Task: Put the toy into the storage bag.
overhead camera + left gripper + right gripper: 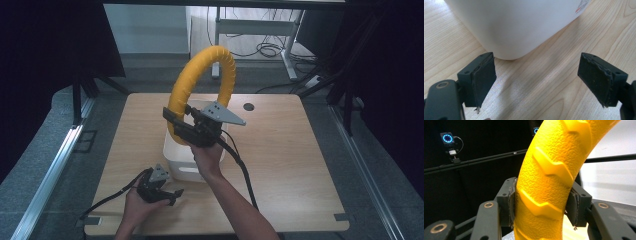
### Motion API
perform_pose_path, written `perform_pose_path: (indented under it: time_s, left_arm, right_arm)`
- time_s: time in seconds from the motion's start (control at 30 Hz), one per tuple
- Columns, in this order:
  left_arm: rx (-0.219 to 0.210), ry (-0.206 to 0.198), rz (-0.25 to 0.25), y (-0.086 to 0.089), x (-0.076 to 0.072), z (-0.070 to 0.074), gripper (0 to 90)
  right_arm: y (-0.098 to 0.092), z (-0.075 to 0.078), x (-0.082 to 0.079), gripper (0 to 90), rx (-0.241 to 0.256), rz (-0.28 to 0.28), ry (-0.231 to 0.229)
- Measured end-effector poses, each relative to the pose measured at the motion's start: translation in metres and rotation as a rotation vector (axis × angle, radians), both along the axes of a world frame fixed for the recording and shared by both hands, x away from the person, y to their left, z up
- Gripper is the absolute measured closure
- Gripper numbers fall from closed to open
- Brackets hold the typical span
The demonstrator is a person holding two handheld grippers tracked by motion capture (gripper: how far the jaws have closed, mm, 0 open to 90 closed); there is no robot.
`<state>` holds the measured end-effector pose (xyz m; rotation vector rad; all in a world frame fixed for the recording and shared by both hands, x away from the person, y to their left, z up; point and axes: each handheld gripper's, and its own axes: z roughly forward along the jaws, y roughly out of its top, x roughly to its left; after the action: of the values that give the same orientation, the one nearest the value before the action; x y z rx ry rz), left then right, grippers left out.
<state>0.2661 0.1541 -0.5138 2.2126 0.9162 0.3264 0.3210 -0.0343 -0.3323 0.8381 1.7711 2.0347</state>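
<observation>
The right tool (181,121) clamps a ribbed yellow foam ring (200,75), held upright above the white plastic bin (181,162) at six o'clock beneath it; the left tool (167,192), jaws wide and empty, rests on the wooden desk (290,160) beside the bin.

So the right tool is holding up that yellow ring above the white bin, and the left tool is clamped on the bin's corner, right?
Not quite. The left tool is not clamped on the bin: the left gripper view shows its jaws wide open, just short of the corner, with bare table between them. The rest stands: the right tool grips the yellow ring above the bin.
</observation>
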Motion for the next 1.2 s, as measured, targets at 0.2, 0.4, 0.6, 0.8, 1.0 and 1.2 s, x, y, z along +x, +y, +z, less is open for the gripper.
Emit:
perform_pose_path:
  time_s: [0.2,0.4,0.6,0.8,1.0,1.2]
  left_arm:
    - [-0.004,0.001,0.000,0.000,0.000,0.000,15.2]
    - [-0.001,0.000,0.000,0.000,0.000,0.000,15.2]
    - [-0.001,0.001,-0.001,0.000,0.000,-0.001,15.2]
    - [-0.002,0.002,0.001,-0.001,0.000,-0.001,15.2]
    - [-0.001,0.000,-0.001,-0.001,0.000,-0.001,15.2]
    - [-0.001,0.002,-0.001,-0.001,0.000,-0.002,15.2]
  right_arm:
    - [0.003,-0.006,-0.002,49.0,0.007,0.006,0.018]
    - [0.007,-0.014,-0.002,49.0,0.003,0.007,0.029]
    - [0.009,-0.020,-0.002,49.0,0.002,0.014,0.046]
    - [0.011,-0.025,-0.003,48.9,0.000,0.009,0.051]
    - [0.013,-0.036,-0.002,48.8,0.002,0.005,0.073]
    - [0.015,-0.043,-0.002,48.8,-0.005,0.005,0.086]
